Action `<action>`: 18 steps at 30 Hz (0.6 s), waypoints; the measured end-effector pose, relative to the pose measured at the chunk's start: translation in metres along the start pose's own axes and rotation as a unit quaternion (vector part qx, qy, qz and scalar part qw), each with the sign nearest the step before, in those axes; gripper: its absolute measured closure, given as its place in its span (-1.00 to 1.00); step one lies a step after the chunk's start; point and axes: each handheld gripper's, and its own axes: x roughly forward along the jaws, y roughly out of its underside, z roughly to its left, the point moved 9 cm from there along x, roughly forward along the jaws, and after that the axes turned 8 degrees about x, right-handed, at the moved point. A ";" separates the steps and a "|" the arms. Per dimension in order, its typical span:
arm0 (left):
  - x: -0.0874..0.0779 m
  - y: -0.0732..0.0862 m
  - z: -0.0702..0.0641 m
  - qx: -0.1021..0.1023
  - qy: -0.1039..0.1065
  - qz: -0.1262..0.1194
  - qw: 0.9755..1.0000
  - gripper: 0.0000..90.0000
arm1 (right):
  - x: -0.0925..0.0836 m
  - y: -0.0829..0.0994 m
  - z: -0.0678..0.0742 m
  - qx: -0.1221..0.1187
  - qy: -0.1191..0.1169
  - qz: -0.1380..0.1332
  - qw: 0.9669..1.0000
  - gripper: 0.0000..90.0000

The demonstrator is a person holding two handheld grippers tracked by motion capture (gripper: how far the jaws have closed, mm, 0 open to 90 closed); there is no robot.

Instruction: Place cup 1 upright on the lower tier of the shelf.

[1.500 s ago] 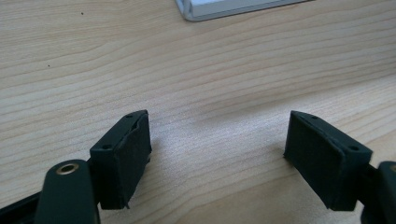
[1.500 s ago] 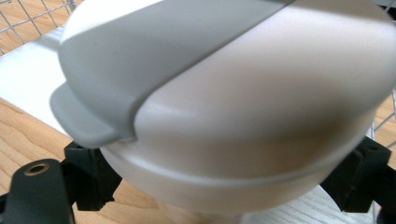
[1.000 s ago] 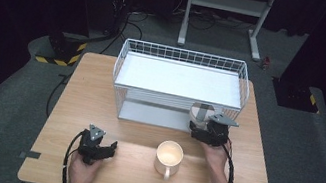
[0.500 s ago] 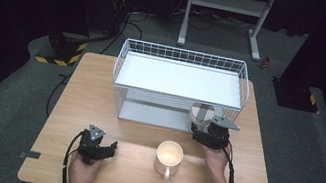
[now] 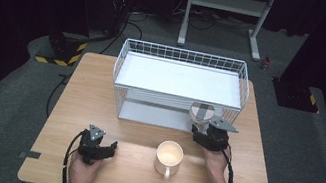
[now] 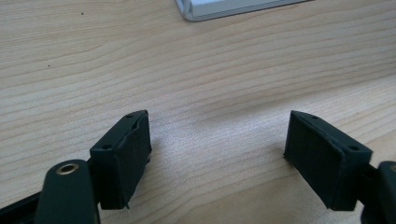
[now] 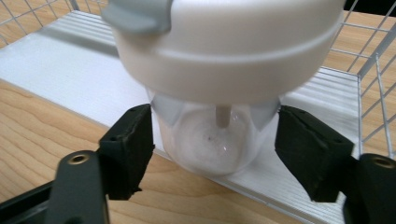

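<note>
Shaker bottle [image 7: 219, 88] with the white lid stands on the lower shelf of the wire rack [image 5: 185, 55], between the right gripper [image 7: 215, 140] jaws, which have just been closing; looks like the pads touch it, hard to tell. Grab step, basically. Next: firm squeeze, lift out. Left gripper [image 6: 217, 154] rests half-open on the desk [image 5: 94, 94], holding nothing.

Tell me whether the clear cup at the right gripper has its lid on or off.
On. In the right gripper view a white lid caps the clear cup, standing upright between the closing right gripper jaws.
</note>
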 end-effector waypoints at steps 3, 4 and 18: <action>0.000 0.000 0.000 0.002 0.000 0.002 1.000 -0.49 | 0.000 0.001 -0.001 -0.005 -0.001 0.002 1.000 -0.32; 0.000 0.000 0.000 0.002 0.000 0.002 1.000 -0.49 | 0.000 0.000 -0.001 -0.007 0.001 0.002 1.000 -0.31; -0.001 0.001 0.001 0.003 0.000 0.003 1.000 -0.49 | 0.015 0.002 -0.005 0.008 0.023 0.014 1.000 -0.12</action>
